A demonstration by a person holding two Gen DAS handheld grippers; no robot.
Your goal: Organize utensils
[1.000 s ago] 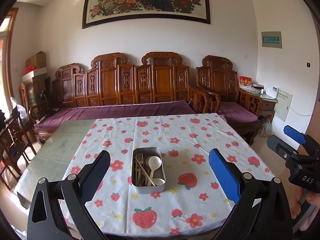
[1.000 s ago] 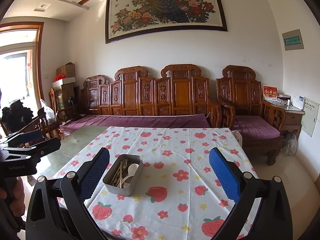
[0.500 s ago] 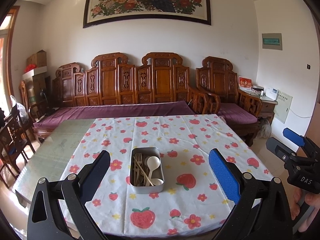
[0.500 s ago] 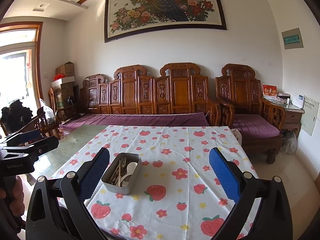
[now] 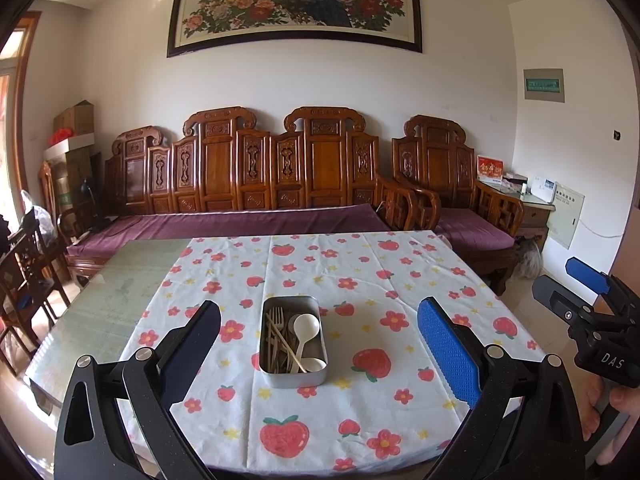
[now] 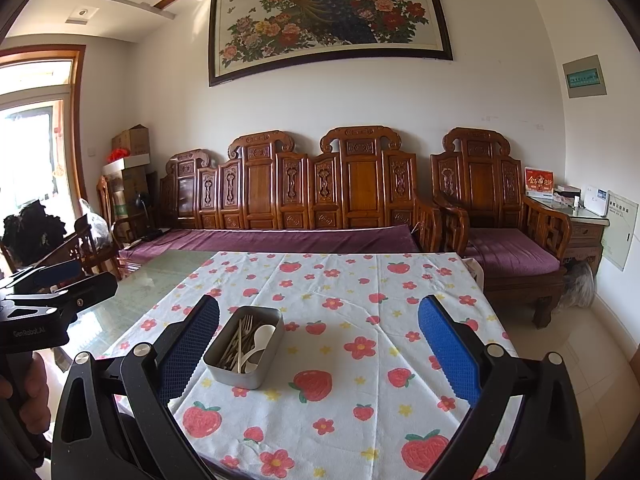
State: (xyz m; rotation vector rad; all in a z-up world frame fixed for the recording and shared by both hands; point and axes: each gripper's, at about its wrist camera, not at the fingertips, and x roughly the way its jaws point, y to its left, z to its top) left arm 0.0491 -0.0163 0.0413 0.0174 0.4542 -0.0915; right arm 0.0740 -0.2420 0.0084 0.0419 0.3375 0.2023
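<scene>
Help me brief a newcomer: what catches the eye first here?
The metal tin of forks and white spoons sits alone mid-table on the strawberry tablecloth. Both grippers, left and right, hang open before it. Behind, a peacock painting tops the carved wooden sofa.

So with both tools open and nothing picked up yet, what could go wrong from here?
1. The forks, sticks and white spoons lie crossed in the small metal tin; a pinch may lift several or snag.
2. The tin looks light; pulling one piece could drag or tip it.
3. The strawberry-print tablecloth overhangs the near edge; the left tool or right tool could catch it.
</scene>
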